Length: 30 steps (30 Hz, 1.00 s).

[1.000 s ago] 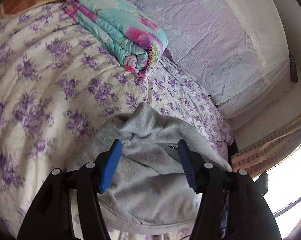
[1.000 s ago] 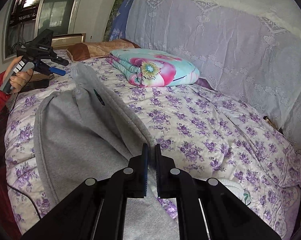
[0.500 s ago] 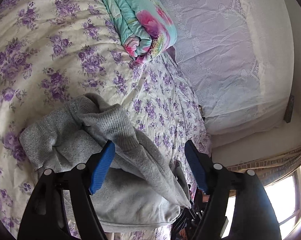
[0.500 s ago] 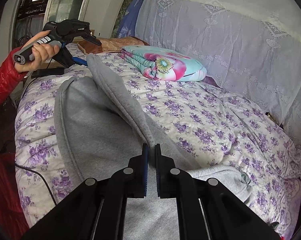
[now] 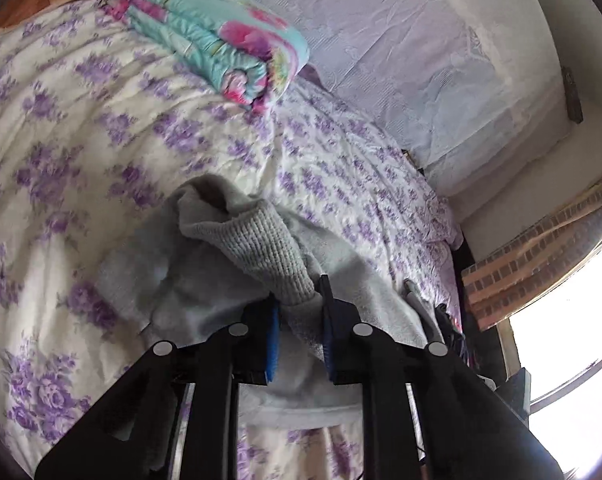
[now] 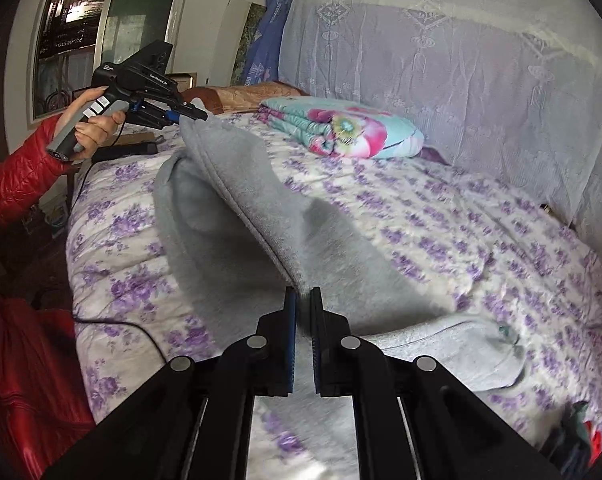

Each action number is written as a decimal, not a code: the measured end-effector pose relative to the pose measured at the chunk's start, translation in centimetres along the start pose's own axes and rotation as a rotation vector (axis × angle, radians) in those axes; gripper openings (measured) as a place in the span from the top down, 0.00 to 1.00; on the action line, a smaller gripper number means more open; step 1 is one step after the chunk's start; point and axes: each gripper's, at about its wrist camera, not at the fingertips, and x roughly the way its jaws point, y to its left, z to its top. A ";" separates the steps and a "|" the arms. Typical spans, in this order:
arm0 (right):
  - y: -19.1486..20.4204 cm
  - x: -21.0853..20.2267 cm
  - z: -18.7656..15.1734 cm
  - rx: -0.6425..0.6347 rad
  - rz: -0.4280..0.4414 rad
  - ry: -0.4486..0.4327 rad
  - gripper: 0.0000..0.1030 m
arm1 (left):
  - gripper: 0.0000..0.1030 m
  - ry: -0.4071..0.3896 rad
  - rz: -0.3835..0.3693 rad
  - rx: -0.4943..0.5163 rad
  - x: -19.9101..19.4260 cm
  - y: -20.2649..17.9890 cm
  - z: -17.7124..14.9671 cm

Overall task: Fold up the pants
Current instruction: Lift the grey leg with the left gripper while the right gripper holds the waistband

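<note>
Lying across the near part of a bed with purple flowers, grey fleece pants are being held up along one folded edge, which is running as a taut ridge between the two grippers while the rest is sagging onto the cover. A ribbed cuff is showing at the left end, bunched and turned over.

The left wrist view is giving that cuff up close, with a bright window at its right edge. The right wrist view is showing what the other cannot: the whole ridge of cloth, a flat leg lying out to the right, and the person's hand in a red sleeve gripping the left tool's handle. A folded turquoise quilt is sitting further up the bed in both views.

The left gripper is closing its jaws on the cuff, cloth filling the gap between the blue pads. The right gripper is clenched on the ridge's near end. Both tools are pointing downward toward the bed.
</note>
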 end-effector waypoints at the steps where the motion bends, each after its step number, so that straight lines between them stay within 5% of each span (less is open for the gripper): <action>1: 0.8 0.8 -0.9 -0.001 0.012 0.024 0.93 | 0.85 0.021 0.017 -0.017 0.4 1.4 -1.0; 4: 2.1 2.9 -2.8 0.031 0.043 0.085 0.93 | 0.84 0.053 0.029 -0.052 1.3 4.6 -3.3; 8: 2.3 3.5 -3.0 0.052 0.053 0.114 0.93 | 0.84 0.038 -0.064 -0.106 0.3 6.2 -3.4; 14: 2.1 3.8 -3.6 0.092 0.053 0.121 0.92 | 0.85 -0.118 0.050 0.015 -5.0 2.5 -4.1; 17: 2.1 3.9 -3.6 0.103 0.051 0.124 0.92 | 0.85 -0.150 -0.010 0.095 -5.8 -1.0 -3.9; 21: 2.4 4.1 -3.7 0.111 0.037 0.132 0.91 | 0.76 -0.071 -0.033 0.205 -1.4 -5.0 -3.8; 24: 2.8 4.1 -3.7 0.096 0.011 0.134 0.91 | 0.74 0.054 0.116 0.165 4.5 -2.8 -4.3; 26: 2.8 4.1 -3.7 0.097 0.005 0.138 0.90 | 0.98 0.085 0.150 0.063 6.2 0.9 -4.9; 30: 2.3 3.4 -3.3 0.139 0.037 0.139 0.86 | 0.99 0.041 0.046 0.010 3.9 2.4 -5.6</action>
